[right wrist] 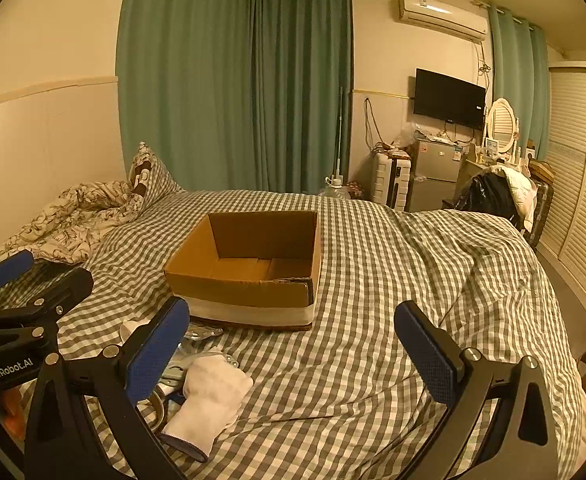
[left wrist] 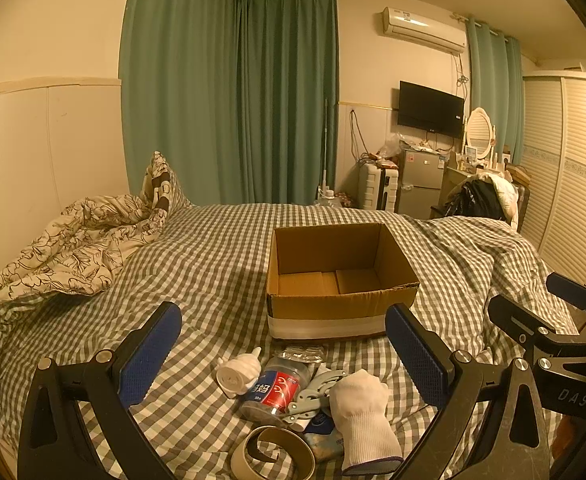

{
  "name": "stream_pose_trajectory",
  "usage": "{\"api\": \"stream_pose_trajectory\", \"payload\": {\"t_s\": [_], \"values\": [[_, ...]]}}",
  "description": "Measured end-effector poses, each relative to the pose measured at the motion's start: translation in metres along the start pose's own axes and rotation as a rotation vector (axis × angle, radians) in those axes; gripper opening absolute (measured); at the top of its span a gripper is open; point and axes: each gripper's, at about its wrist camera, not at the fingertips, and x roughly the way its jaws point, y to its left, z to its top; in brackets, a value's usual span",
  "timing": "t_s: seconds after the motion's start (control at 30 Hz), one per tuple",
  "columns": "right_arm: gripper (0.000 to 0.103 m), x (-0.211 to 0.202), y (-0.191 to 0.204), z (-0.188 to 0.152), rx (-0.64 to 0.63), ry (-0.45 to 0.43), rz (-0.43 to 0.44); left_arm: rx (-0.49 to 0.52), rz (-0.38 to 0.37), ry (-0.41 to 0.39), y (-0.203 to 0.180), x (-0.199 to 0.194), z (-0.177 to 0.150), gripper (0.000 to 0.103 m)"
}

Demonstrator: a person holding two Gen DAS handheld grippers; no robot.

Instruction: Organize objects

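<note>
Tape ring (left wrist: 272, 454) sits closest, low between my left fingers (left wrist: 283, 354), lying flat on the checked bed cover (left wrist: 213, 280). Just past it: white knit glove (left wrist: 363, 412) toward the right pad, clear jar with a red and blue label (left wrist: 277, 390) on its side mid-gap, grey clip-like tool (left wrist: 313, 394) between jar and glove, small white ribbed bottle (left wrist: 239, 372) toward the left pad. Something clear and crinkly (left wrist: 303, 354) beyond the jar; can't tell what it is. Blue item half hidden under the glove, unidentified.

Left fingers spread wide, holding nothing, above the pile. Right fingers (right wrist: 293, 354) also wide and carrying nothing; the pile is off to their left, with the glove (right wrist: 209, 396) beside the left pad. Bare bed cover straight ahead of them.

Cardboard box (left wrist: 341, 308) sits dead ahead of the left fingers, just beyond the pile, top open. Seen from the right fingers the box (right wrist: 249, 292) is ahead and left. Nothing visible inside it.

Step, my read: start of sorting. Nothing picked up, nothing boxed.

Next move likely calls for: drop the left fingers onto one item, close, lift, carry forward over the near box wall, release. Glove looks the easiest grab: soft, on top, exposed. Jar is round and on its side, so it may roll on the soft cover; grip across the body. Tape ring lies flat, so pinch its wall.
</note>
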Motion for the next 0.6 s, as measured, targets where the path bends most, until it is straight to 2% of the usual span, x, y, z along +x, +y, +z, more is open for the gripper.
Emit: {"api": "stream_pose_trajectory", "payload": {"t_s": [0.6], "values": [[0.103,-0.0005,0.0034,-0.0003,-0.004,0.001,0.011,-0.001,-0.008,0.003,-0.0012,-0.0017,-0.0001,0.103]]}}
